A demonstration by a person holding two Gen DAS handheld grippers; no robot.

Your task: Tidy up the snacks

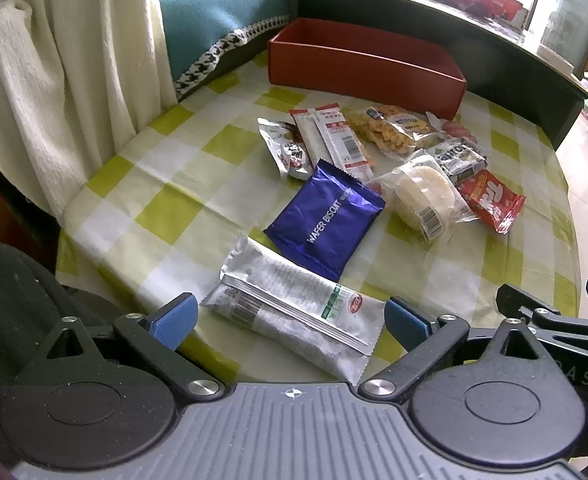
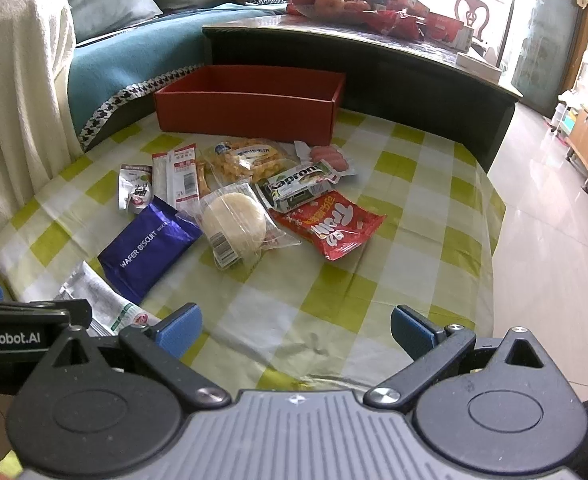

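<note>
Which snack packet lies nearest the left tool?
The white packet, lying between the open left tool fingers; the blue wafer biscuit packet lies farther off.

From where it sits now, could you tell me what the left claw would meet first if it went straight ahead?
Most likely the white wrapped snack bar, which lies on the checked tablecloth directly between the open fingers of the left claw. The blue wafer biscuit packet lies just beyond it. Depth is uncertain through the fisheye.

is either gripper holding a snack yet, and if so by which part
Nothing is held. The left gripper is open around the white packet without gripping it; the right gripper is open over bare tablecloth.
</note>
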